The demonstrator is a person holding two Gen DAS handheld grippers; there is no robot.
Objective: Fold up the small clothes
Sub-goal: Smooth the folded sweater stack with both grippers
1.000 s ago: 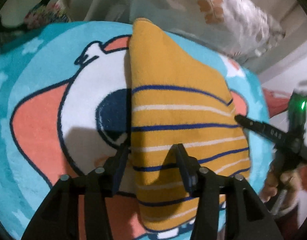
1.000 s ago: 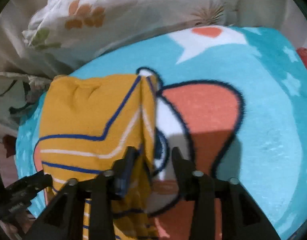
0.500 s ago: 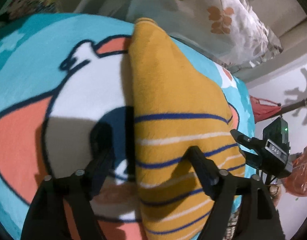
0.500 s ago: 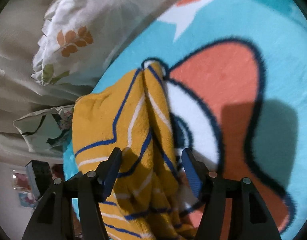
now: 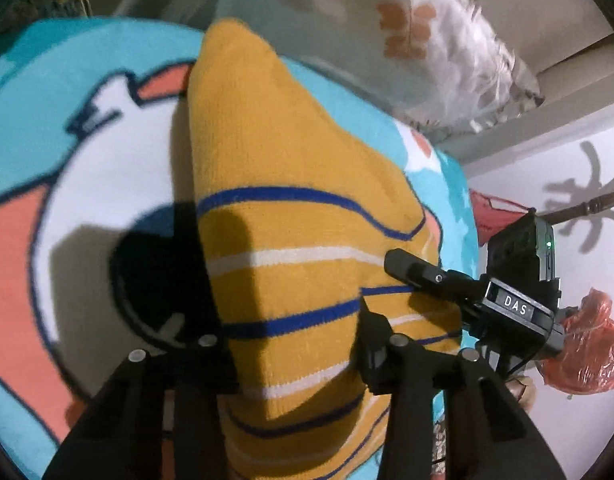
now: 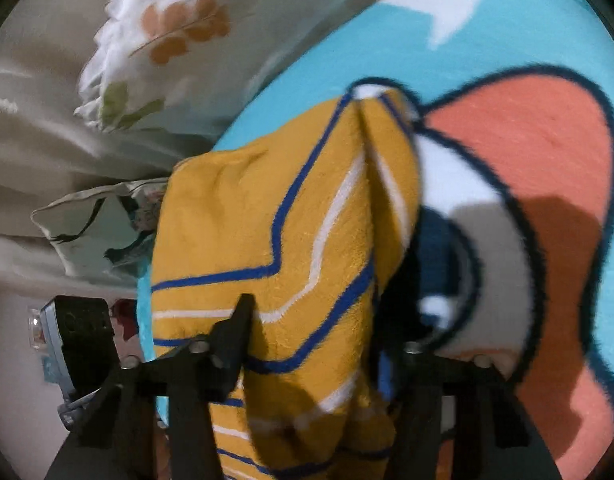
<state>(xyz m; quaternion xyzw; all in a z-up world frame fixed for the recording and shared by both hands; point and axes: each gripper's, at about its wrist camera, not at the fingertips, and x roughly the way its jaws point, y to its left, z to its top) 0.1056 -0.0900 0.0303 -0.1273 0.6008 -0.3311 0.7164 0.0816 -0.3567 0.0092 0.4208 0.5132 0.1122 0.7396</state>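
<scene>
— two grippers on the striped yellow garment, which lies on the cartoon blanket. jaws just closing, cloth between.
— left gripper, right gripper: clamped?
— cannot tell. an uneven bite might skew the fold.

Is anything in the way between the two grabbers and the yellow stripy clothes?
Nothing visible is. The yellow striped garment already sits between the fingers of the left gripper and the right gripper. Both have just been closing on its near edge, on the cartoon blanket.
</scene>
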